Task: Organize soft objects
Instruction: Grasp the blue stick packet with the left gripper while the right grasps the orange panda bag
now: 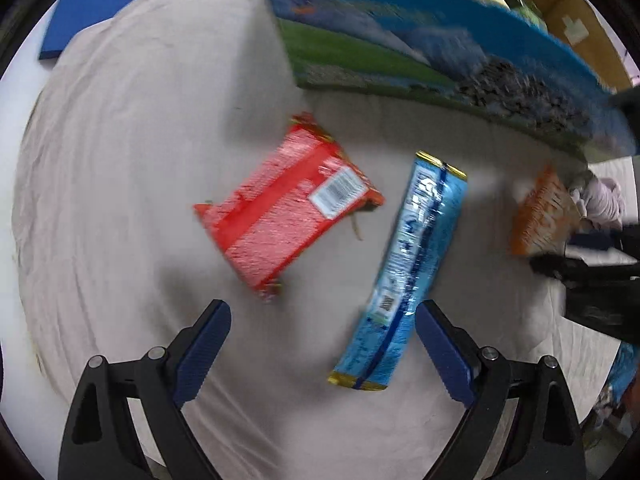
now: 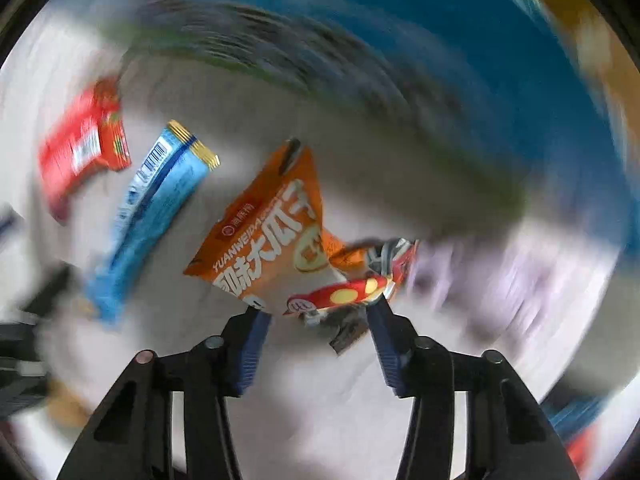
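A red snack packet (image 1: 288, 204) and a long blue packet (image 1: 412, 264) lie on a beige cloth (image 1: 132, 160). My left gripper (image 1: 322, 316) is open and empty just above them, with the blue packet's lower end between its fingers. An orange seed packet (image 2: 268, 240) hangs crumpled between the fingers of my right gripper (image 2: 316, 316), whose jaws are partly closed on its lower corner. The orange packet (image 1: 540, 216) and the right gripper also show at the right of the left wrist view. The red packet (image 2: 80, 148) and blue packet (image 2: 152, 208) appear blurred in the right wrist view.
A large cardboard box (image 1: 440, 64) with a blue and green printed side stands at the back, with items inside. A blue board (image 1: 100, 4) lies at the far left. A pale purple soft thing (image 1: 600, 200) sits by the box at the right.
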`<state>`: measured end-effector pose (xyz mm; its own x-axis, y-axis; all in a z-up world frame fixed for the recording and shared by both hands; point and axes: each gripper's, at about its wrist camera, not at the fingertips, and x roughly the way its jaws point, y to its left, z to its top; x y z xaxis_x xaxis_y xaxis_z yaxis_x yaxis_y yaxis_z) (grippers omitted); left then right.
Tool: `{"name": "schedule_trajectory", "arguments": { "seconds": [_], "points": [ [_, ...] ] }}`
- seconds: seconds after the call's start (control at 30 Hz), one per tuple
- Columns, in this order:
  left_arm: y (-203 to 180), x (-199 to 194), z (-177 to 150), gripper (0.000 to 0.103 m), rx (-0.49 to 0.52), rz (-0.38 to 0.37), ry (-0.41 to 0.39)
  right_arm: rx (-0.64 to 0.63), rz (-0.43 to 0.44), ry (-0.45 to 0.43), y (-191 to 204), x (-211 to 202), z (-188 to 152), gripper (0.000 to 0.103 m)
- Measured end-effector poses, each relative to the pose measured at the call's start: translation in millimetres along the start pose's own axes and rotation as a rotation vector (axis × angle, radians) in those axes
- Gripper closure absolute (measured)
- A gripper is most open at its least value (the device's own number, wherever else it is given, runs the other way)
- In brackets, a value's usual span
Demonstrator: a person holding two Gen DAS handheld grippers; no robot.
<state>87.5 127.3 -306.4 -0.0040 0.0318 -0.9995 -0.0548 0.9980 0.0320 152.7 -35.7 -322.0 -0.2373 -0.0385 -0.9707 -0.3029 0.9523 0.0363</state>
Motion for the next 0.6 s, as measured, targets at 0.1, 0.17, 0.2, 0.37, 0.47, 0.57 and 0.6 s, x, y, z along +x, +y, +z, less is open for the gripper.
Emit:
{"name": "schedule_trajectory", "arguments": {
  "seconds": [0.1, 0.17, 0.2, 0.37, 0.47, 0.57, 0.6],
  "points": [
    [-13.5, 13.6, 2.8, 0.023, 0.025, -0.010, 0.031, 0.121, 0.189, 0.048, -26.4, -3.3, -10.8, 0.051],
    [-25.4, 22.4, 5.6, 0.023, 0.048, -0.008, 0.043, 0.025, 0.062, -0.073, -24.5, -20.8, -13.2, 0.043],
    [-29.7, 27.1, 6.4, 0.023, 0.061, -0.004, 0.048, -0.022, 0.016, -0.110, -21.4, -27.1, -12.2, 0.033],
    [-49.5, 44.9, 8.1, 0.030, 0.092, -0.005, 0.083, -0.270, -0.102, -0.138, 0.2, -19.7, -8.4, 0.028],
    [-50.7, 42.2, 10.5, 0.050, 0.069, -0.043, 0.096, -0.272, -0.037, -0.064, 4.9, 3.6, 2.6, 0.032],
    [-44.3, 37.2, 8.9, 0.069, 0.020, -0.055, 0.092, -0.174, -0.009, -0.060, -0.3, 11.2, 6.5, 0.062],
    [-38.5, 37.3, 5.5, 0.069, -0.018, -0.076, 0.102, -0.125, -0.001, -0.057, -4.2, 10.3, 4.9, 0.063]
  ]
}}
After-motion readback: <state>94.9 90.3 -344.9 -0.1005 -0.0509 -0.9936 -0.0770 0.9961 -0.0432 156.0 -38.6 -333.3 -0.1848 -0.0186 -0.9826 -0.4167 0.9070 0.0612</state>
